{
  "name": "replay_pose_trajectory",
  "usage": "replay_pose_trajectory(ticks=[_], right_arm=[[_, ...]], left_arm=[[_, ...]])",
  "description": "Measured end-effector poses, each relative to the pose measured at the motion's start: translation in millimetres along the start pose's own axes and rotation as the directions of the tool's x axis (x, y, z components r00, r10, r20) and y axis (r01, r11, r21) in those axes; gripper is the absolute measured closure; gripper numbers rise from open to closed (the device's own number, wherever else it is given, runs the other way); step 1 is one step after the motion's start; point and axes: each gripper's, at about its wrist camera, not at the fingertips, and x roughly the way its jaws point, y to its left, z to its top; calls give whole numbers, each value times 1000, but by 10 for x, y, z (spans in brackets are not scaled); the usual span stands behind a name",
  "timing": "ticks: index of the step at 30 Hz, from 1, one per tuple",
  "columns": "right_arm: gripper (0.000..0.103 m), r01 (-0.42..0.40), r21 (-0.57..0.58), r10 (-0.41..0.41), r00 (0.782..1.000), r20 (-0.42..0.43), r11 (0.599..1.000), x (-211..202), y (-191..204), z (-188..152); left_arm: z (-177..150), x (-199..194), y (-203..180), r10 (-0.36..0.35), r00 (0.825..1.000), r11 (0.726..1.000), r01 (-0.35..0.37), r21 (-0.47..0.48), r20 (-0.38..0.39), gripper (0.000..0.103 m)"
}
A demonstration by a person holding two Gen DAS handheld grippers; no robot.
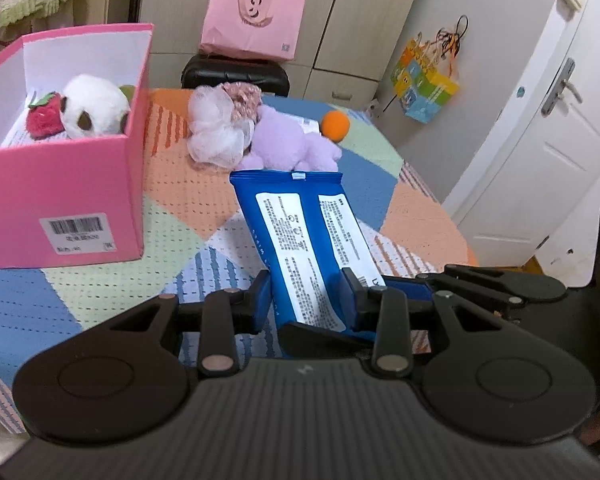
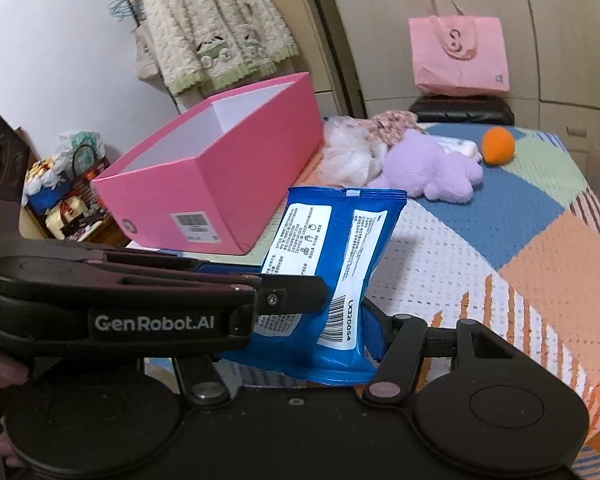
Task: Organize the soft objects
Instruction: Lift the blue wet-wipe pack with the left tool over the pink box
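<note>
Two grippers clamp one blue wipes pack (image 1: 300,236), left gripper (image 1: 306,300) and right gripper (image 2: 340,320) pinching its near end, its long axis pointing far toward the pink box (image 1: 72,184) at left.

Both wrist cameras look forward and down along their jaws, close over the table (image 1: 188,200). Both views share the pink box (image 1: 60,184), the blue pack (image 1: 300,232) and the far toys.

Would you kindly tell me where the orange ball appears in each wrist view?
Left wrist: orange ball sits upper centre-right, just right of the purple plush.
Right wrist: ball sits upper right, right of the plush.
Shared landmark: pink box.
</note>
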Motion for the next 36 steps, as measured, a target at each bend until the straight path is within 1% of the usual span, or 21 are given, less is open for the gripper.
replay_pose_trajectory(ticks=[4, 10, 12, 15, 18, 21, 25, 28, 30, 32, 36], right_arm=[[36, -43, -23, 42, 999, -13, 999, -79, 55, 109], [35, -65, -71, 64, 998, -13, 995, -145, 213, 304], [35, -82, -87, 81, 997, -5, 993, -169, 273, 377], [36, -131, -91, 132, 991, 1, 987, -169, 350, 509], [37, -168, -99, 170, 985, 11, 981, -132, 477, 648], [37, -187, -133, 194, 980, 42, 973, -95, 653, 782], [37, -191, -192, 208, 976, 72, 963, 7, 875, 950], [37, -213, -212, 234, 969, 77, 954, 138, 976, 1106], [37, -232, -220, 255, 963, 84, 948, 238, 1017, 1198], [37, -242, -223, 266, 960, 85, 944, 349, 1061, 1282], [37, -265, -205, 281, 958, 54, 942, 657, 1094, 1457]], left_arm=[[49, -148, 48, -10, 1000, 1000, 10, -12, 20, 69], [182, -392, 155, -17, 999, 999, 18, -29, 50, 69], [228, -494, 198, -4, 997, 1000, 7, -31, 72, 69], [302, -660, 286, 26, 992, 999, -22, -34, 121, 69], [384, -801, 390, 60, 984, 998, -54, -44, 170, 69], [475, -918, 500, 104, 970, 994, -94, -53, 220, 69], [610, -1013, 688, 141, 955, 989, -125, -76, 262, 69], [714, -1061, 845, 170, 943, 984, -149, -95, 285, 69], [794, -1058, 965, 186, 941, 981, -161, -110, 284, 69], [885, -1014, 1098, 199, 942, 977, -171, -125, 270, 69], [1039, -858, 1353, 223, 947, 972, -197, -132, 232, 69]])
